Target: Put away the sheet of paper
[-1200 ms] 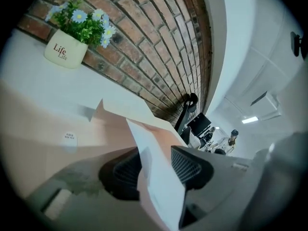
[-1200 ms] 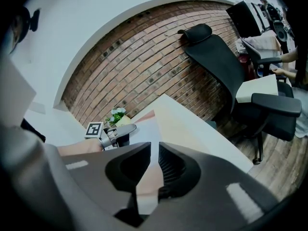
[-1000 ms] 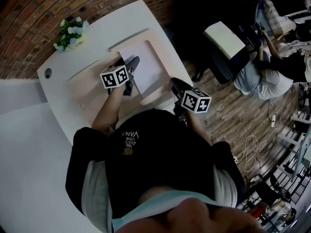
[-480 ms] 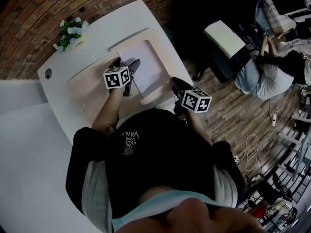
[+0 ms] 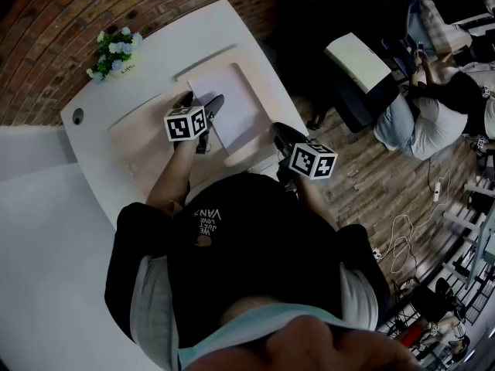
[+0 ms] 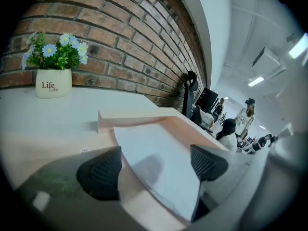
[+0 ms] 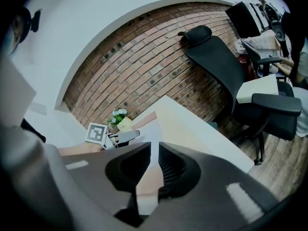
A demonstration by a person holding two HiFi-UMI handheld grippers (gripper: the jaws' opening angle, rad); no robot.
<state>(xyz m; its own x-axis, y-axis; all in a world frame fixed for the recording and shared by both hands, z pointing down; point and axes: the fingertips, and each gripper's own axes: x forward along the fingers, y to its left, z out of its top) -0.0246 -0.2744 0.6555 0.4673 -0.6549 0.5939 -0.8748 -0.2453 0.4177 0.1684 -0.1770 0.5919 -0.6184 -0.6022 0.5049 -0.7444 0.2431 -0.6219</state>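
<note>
On the white worktop [image 5: 155, 45], the sheet of paper [image 5: 232, 107] is laid in the shallow tray [image 5: 139, 145], seemingly put away. The left hand-held gripper [image 6: 153, 166] was just opened wide (right hand-held gripper [image 7: 153, 170] closed, empty) and should be lifted off gently.

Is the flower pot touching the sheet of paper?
Apart. The head view shows the flower pot at the far corner of the desk and the sheet of paper in the tray, with bare white top between them.

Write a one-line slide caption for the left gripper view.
Left gripper, jaws just opened and gripping nothing, over the sheet of paper in the desk recess.
</note>
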